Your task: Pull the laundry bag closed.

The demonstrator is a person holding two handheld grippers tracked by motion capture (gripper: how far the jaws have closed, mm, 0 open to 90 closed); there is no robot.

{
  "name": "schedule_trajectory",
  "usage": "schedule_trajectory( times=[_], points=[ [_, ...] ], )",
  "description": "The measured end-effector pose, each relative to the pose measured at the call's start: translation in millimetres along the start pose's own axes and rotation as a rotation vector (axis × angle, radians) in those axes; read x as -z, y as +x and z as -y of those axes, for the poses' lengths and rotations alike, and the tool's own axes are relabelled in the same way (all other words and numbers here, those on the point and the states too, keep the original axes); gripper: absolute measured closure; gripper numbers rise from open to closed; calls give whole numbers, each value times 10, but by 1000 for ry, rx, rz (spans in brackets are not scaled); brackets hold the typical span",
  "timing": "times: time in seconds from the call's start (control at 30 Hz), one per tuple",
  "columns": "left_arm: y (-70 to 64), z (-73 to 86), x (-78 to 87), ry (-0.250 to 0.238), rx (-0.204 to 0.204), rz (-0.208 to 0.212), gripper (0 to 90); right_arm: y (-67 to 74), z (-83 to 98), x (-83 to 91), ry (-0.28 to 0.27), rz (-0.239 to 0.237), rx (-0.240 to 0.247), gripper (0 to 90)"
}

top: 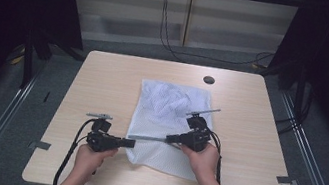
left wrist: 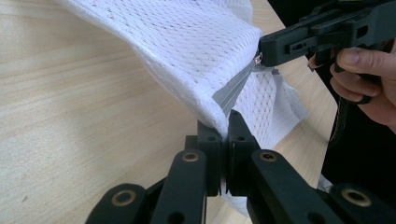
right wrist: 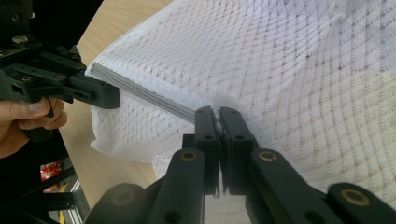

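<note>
- A light wooden bench with rounded corners stands on a grey floor, seen from above the person's side.
- A white mesh bag lies on the middle of the bench, a little toward the person's right, its near edge close to the person.
- A grey zipper runs along the near left part of the bag, stretched in a straight line between the two tools.
- The person's left hand holds the left tongs, which point to the right across the bench.
- In the left gripper view the left tongs are closed together, pinching the bag's corner where the zipper ends; the mesh bag rises lifted off the bench above them.
- The person's right hand holds the right tongs, which point to the left, resting over the bag.
- In the right gripper view the right tongs are pressed together on the zipper line; I take it they grip the zipper pull, which is mostly hidden between the jaws.
- In that same view the grey zipper runs away to the left tongs at the bag's corner, and the mesh bag spreads to the right.
- A small dark round hole sits in the bench beyond the bag.
- Black cables trail over the floor behind the bench.
</note>
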State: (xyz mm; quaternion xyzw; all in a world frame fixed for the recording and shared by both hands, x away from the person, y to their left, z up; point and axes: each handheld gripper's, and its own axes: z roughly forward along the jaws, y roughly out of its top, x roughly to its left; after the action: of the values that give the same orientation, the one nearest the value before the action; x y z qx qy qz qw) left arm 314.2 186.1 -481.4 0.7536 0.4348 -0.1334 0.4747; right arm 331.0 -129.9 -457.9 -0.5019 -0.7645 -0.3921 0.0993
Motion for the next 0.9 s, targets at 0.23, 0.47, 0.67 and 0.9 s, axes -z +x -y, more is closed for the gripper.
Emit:
schedule_trajectory(
  times=[0.23,0.47,0.67,0.9],
  points=[
    [3,0,9,-3,3,-4,875,-17,9,6,7,18,4,867],
    [12,-3,34,-12,10,-2,875,-106,39,73,-7,26,-14,867],
    [13,-3,33,-9,8,0,874,-111,49,98,-5,24,-13,867],
    [19,-1,39,-7,11,-8,875,-133,59,106,-3,30,-15,867]
  ],
)
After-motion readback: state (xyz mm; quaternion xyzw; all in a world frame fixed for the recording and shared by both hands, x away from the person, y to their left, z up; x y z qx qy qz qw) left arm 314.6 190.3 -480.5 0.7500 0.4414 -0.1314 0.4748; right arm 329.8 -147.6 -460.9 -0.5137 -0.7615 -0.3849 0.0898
